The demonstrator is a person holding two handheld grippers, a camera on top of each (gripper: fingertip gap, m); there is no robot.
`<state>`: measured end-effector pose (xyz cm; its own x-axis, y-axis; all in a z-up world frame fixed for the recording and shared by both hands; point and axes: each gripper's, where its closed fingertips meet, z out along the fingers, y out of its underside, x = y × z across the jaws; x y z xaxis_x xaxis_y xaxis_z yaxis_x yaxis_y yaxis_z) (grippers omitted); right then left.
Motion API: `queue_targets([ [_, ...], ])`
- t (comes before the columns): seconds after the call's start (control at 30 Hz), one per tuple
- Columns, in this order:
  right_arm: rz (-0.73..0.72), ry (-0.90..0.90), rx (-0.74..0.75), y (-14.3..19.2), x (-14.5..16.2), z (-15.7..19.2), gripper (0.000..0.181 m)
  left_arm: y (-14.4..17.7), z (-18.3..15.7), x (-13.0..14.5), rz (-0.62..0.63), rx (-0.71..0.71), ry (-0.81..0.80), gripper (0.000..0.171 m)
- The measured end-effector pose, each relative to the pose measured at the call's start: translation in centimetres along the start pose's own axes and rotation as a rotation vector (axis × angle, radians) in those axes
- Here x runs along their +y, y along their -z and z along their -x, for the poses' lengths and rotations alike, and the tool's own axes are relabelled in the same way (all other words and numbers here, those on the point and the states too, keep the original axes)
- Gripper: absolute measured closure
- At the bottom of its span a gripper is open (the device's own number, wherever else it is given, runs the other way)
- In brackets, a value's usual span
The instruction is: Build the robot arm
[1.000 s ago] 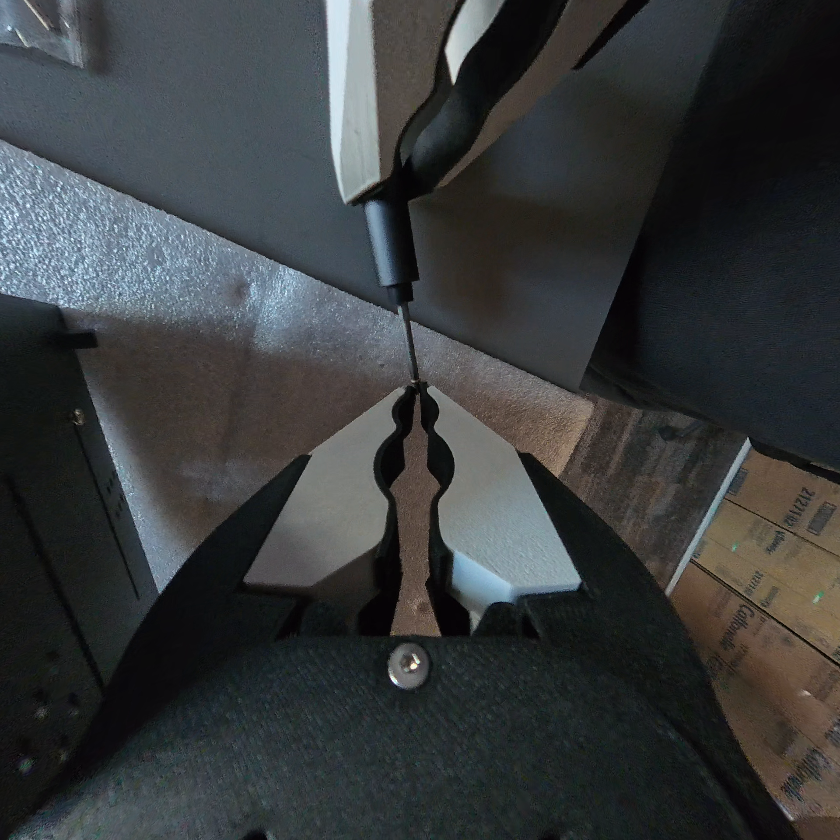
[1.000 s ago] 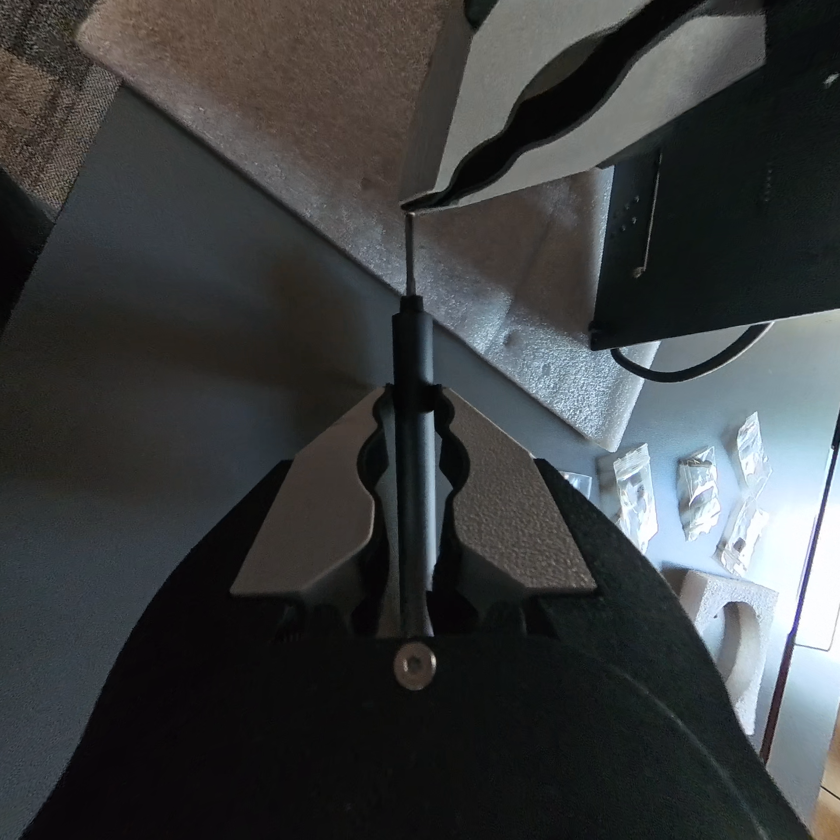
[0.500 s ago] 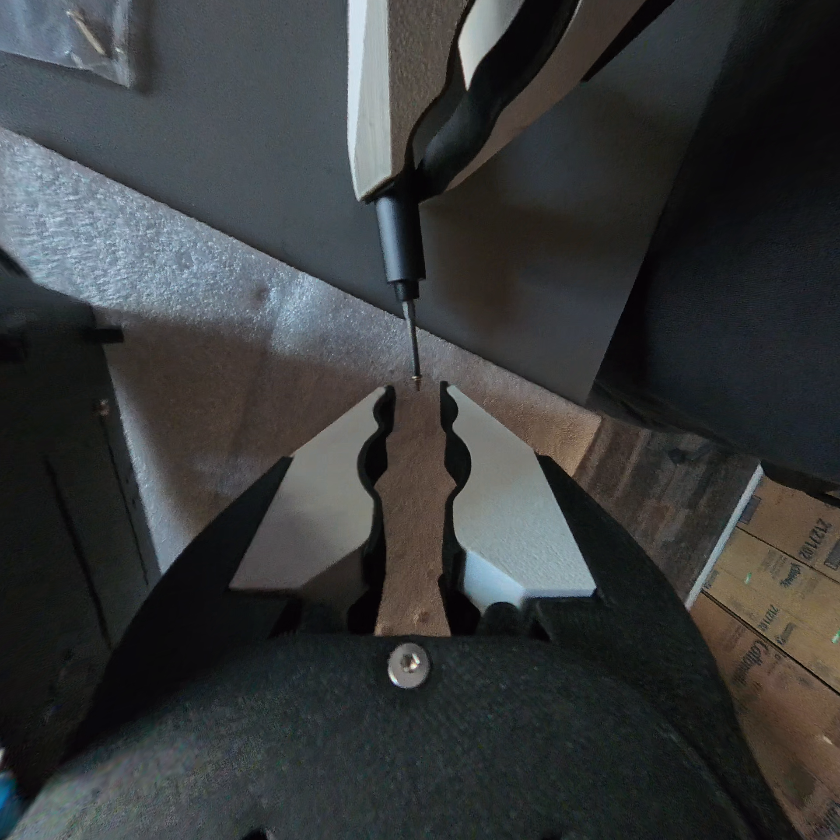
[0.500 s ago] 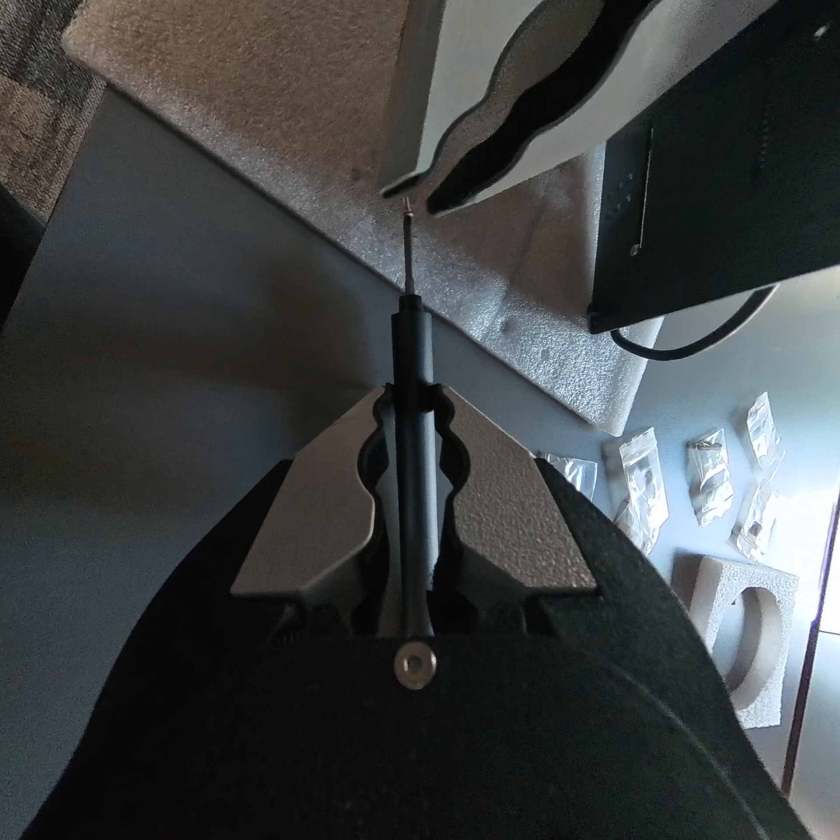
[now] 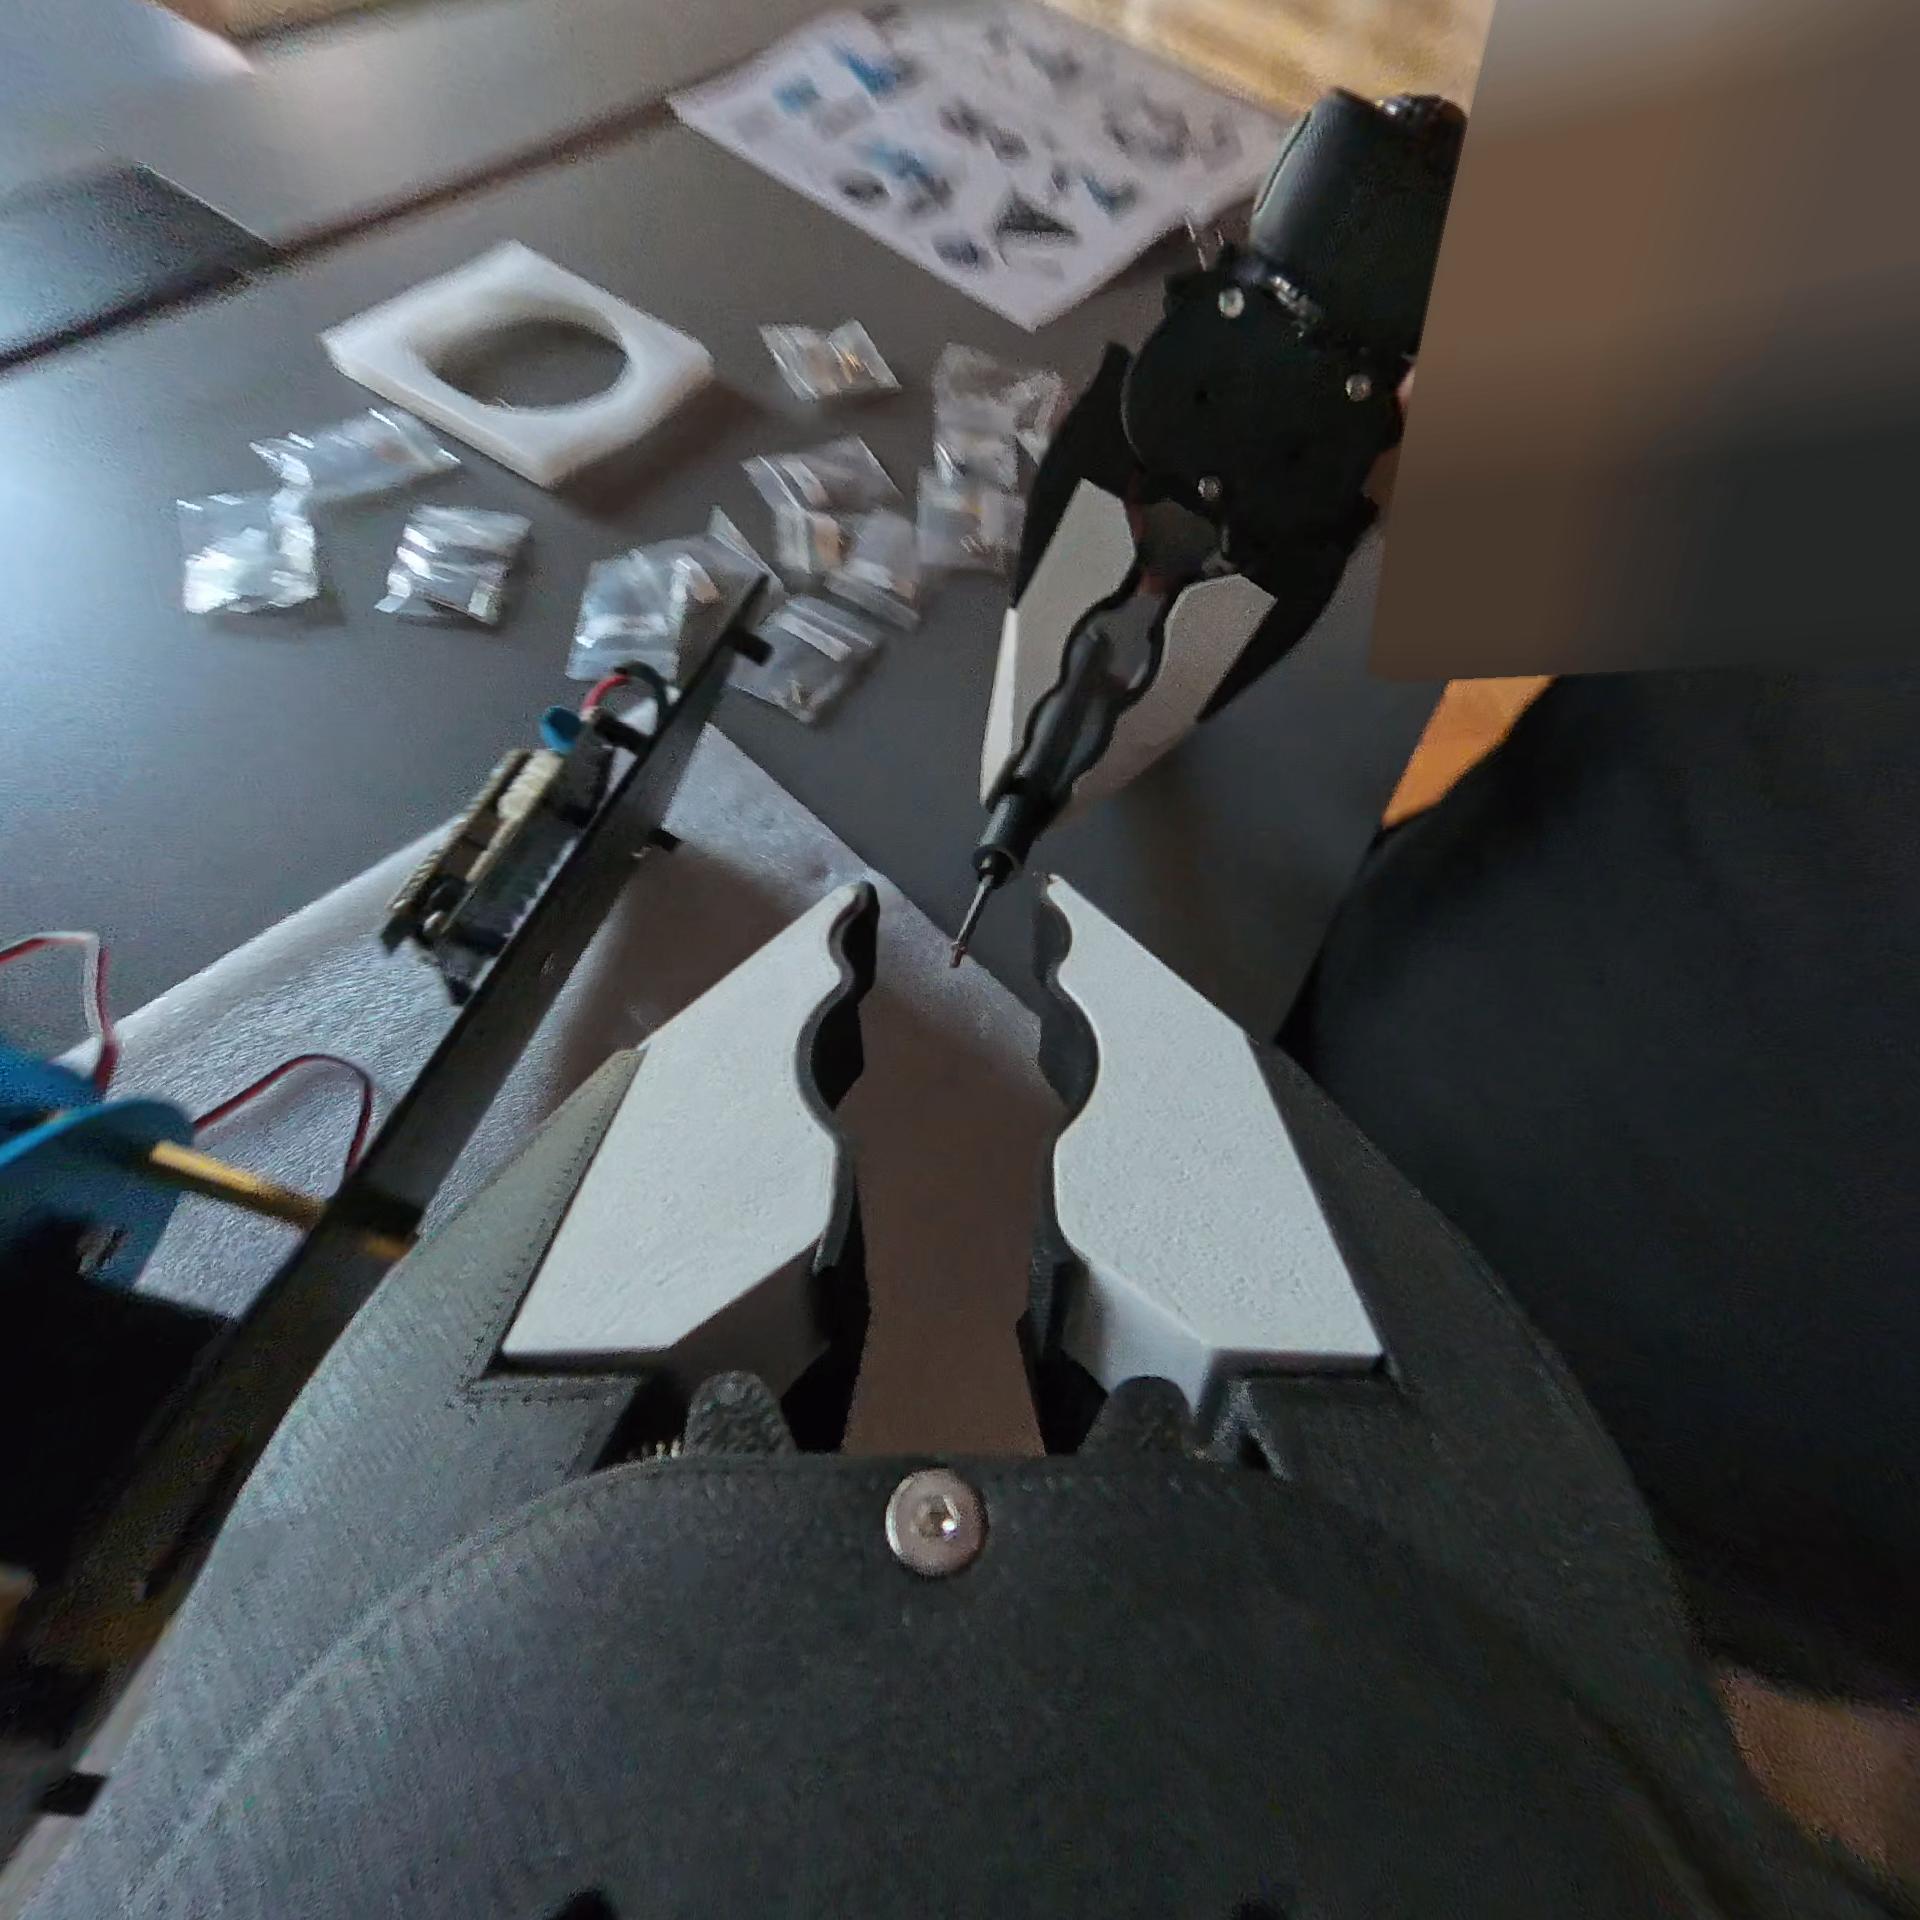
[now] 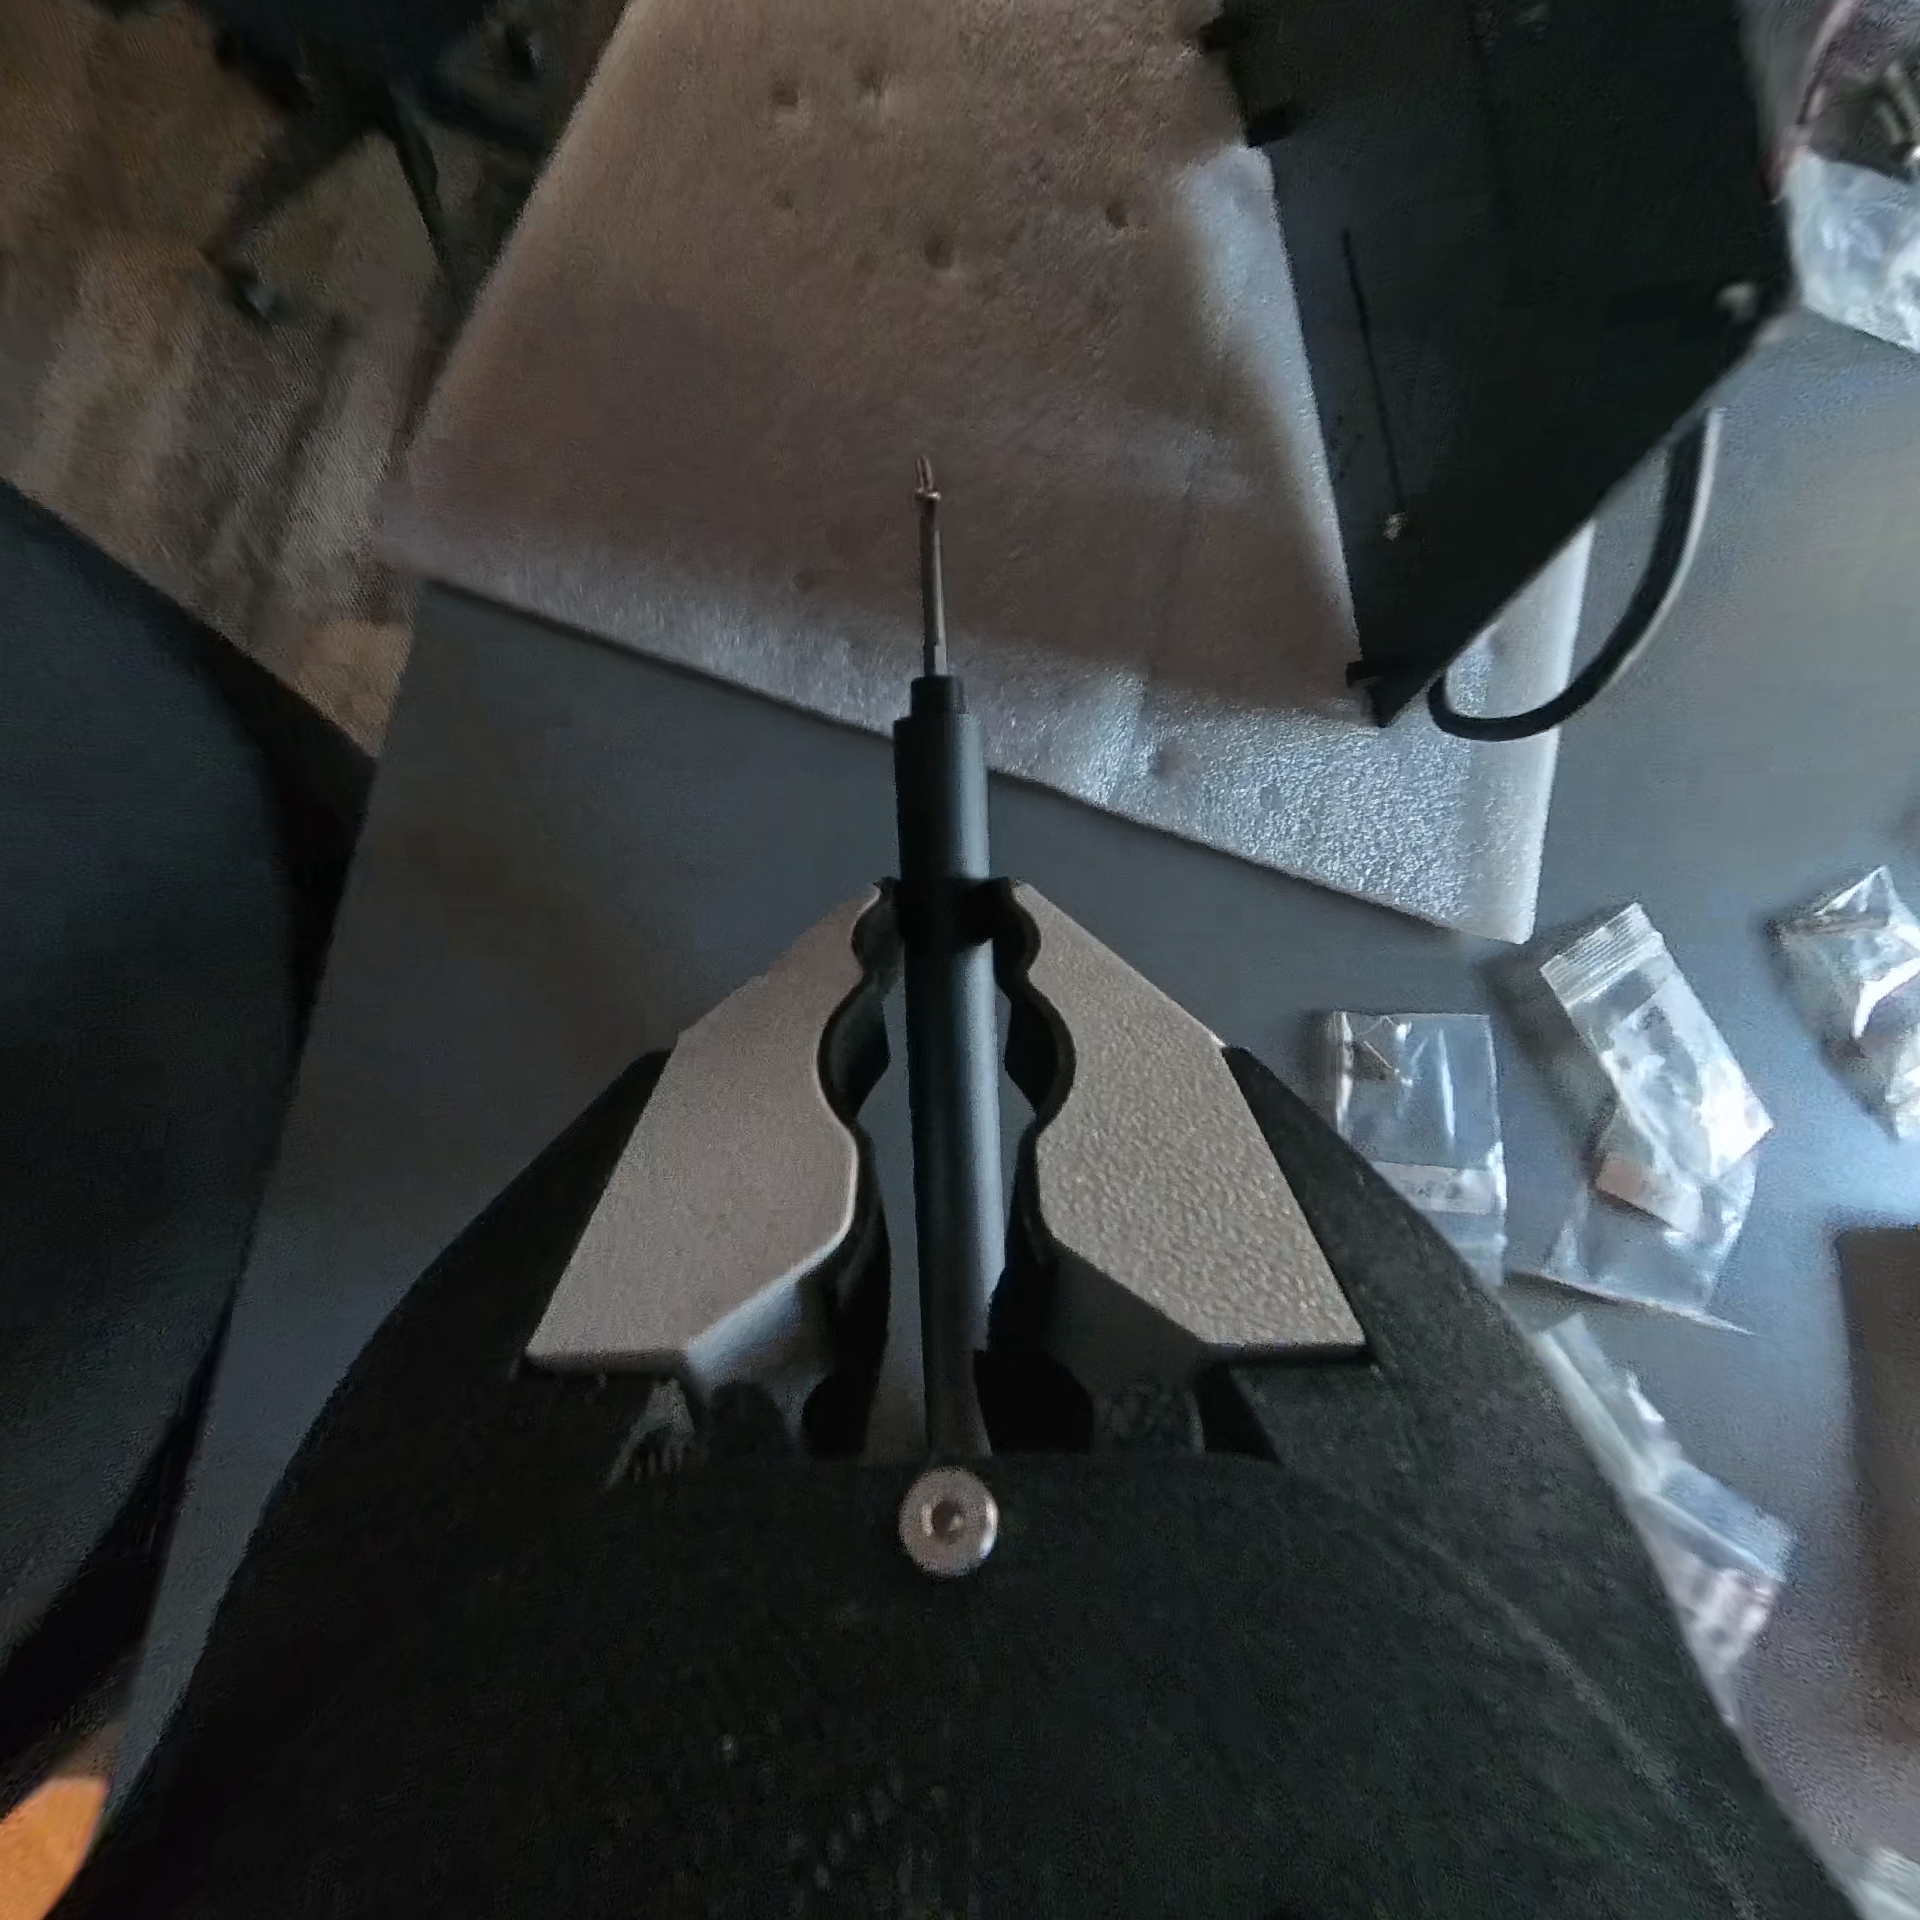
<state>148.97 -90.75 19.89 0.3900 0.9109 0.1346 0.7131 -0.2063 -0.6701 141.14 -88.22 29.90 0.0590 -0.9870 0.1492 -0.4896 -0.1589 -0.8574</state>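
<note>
My right gripper [image 6: 940,896] is shut on a slim black screwdriver [image 6: 940,831], with the handle between both pads and the thin bit pointing forward. A tiny screw [image 6: 924,480] sits on the bit's tip, over the grey foam sheet [image 6: 831,260]. My left gripper [image 5: 956,899] is open and empty. In the left wrist view the right gripper [image 5: 1029,790] comes in from the upper right, and the screwdriver [image 5: 1013,826] slants down. Its tip [image 5: 956,951] hangs between my left fingertips [image 5: 857,904] without touching them.
A black panel [image 5: 582,883] bearing a circuit board stands on edge on the foam sheet [image 5: 312,1018]; it also shows in the right wrist view [image 6: 1507,312]. Several small plastic bags [image 5: 457,561], a white foam square with a round hole [image 5: 582,447] and a printed sheet [image 5: 987,135] lie on the dark table [image 5: 156,727]. Red wires and a blue part [image 5: 73,1164] are at the left.
My left gripper, shut at the screwdriver's tip a second ago, has opened and drawn back, and its view has swung up over the table. The tiny screw stays on the bit. The right grasp is unchanged.
</note>
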Motion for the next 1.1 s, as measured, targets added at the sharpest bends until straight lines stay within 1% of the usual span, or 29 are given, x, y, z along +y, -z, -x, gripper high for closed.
queue_targets([
  [0.07, -0.077, -0.088, -0.019, 0.4, -1.1, -0.1, 0.166, 0.6, 0.6, 0.3, -0.12, -0.063, 0.022, 0.141],
  [0.1, -0.111, -0.133, -0.029, 0.6, -1.5, -0.2, 0.166, 0.7, 1.0, 0.8, -0.155, -0.106, 0.035, 0.138],
  [0.2, -0.213, -0.246, -0.041, 1.3, -2.6, -0.7, 0.165, 0.1, 1.8, 3.3, -0.176, -0.174, 0.089, 0.129],
  [0.27, -0.286, -0.31, -0.052, 2.0, -3.2, -0.8, 0.165, -1.1, 1.0, 4.4, -0.183, -0.127, 0.157, 0.127],
  [0.33, -0.369, -0.362, -0.071, 2.8, -3.8, -0.8, 0.165, -2.8, -0.5, 4.9, -0.199, -0.053, 0.209, 0.127],
  [0.4, -0.447, -0.417, -0.097, 3.7, -4.2, -0.7, 0.165, -4.6, -1.7, 5.3, -0.184, -0.032, 0.219, 0.126],
  [0.5, -0.55, -0.482, -0.132, 4.9, -4.4, -0.9, 0.165, -7.6, -3.7, 4.8, -0.183, -0.002, 0.216, 0.121],
  [0.57, -0.616, -0.524, -0.165, 5.6, -4.4, -1.0, 0.166, -9.4, -4.2, 4.5, -0.158, -0.033, 0.223, 0.12],
  [0.63, -0.665, -0.576, -0.213, 6.1, -4.3, -1.0, 0.166, -10.9, -4.3, 4.8, -0.081, -0.086, 0.225, 0.117],
  [0.67, -0.689, -0.607, -0.231, 6.3, -4.1, -1.1, 0.166, -11.4, -4.7, 4.6, -0.063, -0.09, 0.223, 0.115],
  [0.7, -0.709, -0.635, -0.253, 6.5, -3.9, -1.1, 0.166, -12.0, -5.4, 4.0, -0.064, -0.074, 0.234, 0.116],
  [0.8, -0.761, -0.678, -0.294, 7.2, -3.4, -1.0, 0.166, -13.7, -7.2, 1.8, -0.13, -0.016, 0.301, 0.12],
  [0.9, -0.791, -0.707, -0.306, 7.8, -2.7, -1.2, 0.166, -15.8, -7.3, 2.7, -0.078, -0.059, 0.359, 0.12],
  [0.97, -0.803, -0.737, -0.307, 8.0, -2.3, -1.5, 0.165, -16.8, -7.6, 3.0, -0.074, -0.068, 0.406, 0.131],
  [1.07, -0.813, -0.791, -0.333, 8.3, -1.7, -1.9, 0.165, -17.9, -8.1, 2.7, -0.101, -0.051, 0.459, 0.143],
  [1.1, -0.812, -0.808, -0.341, 8.3, -1.5, -2.0, 0.165, -18.1, -8.1, 2.6, -0.103, -0.048, 0.469, 0.152],
])
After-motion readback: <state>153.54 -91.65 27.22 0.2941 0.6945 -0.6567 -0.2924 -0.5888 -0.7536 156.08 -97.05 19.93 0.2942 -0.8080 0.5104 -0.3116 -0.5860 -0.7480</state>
